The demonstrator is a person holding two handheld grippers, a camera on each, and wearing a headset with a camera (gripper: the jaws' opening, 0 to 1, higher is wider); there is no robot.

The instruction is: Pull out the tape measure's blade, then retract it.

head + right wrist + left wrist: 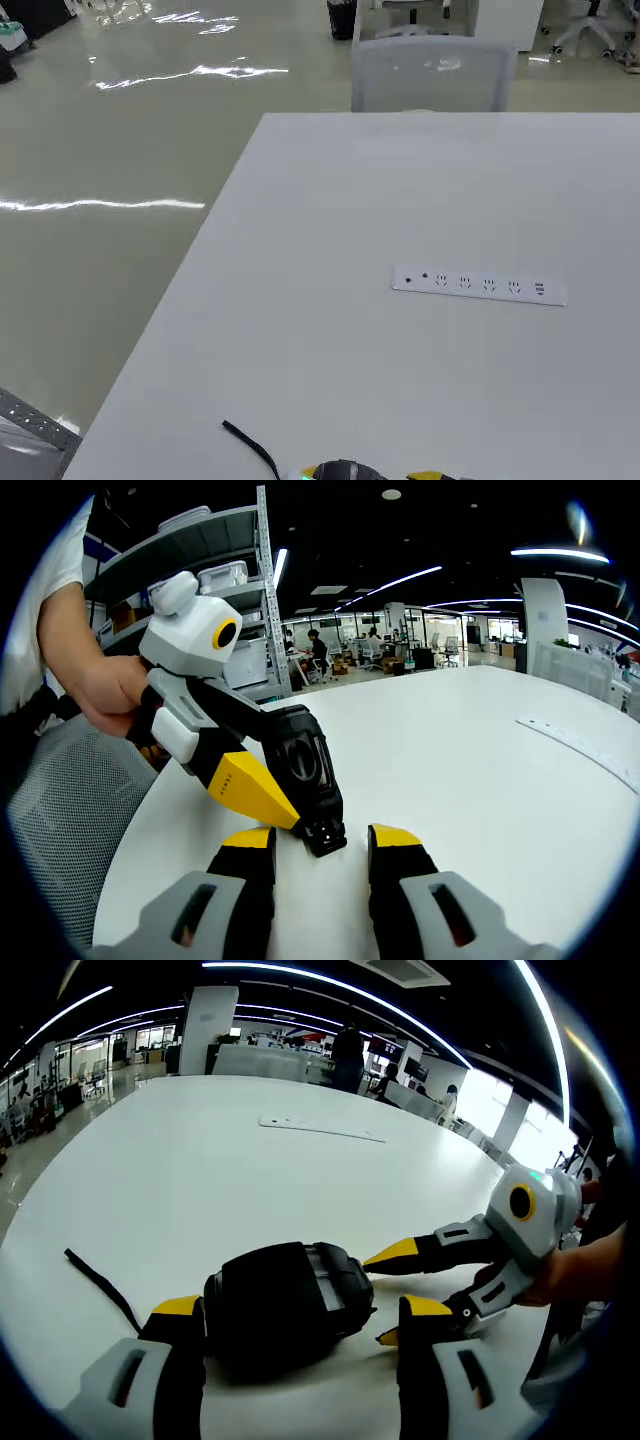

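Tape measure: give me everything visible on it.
The black, rounded, plastic-looking tape measure sits on the white table, no blade drawn out, its mouth end between the right gripper's open jaws. The left gripper's jaws flank its case; whether they clamp it is unclear. A black wrist strap trails behind it.

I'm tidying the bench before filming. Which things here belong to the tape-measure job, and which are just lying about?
For the job:
tape measure with its black strap
left tongs, astride its body
right tongs, open, at its blade end

Just lying about:
power strip on the table
chair beyond the table
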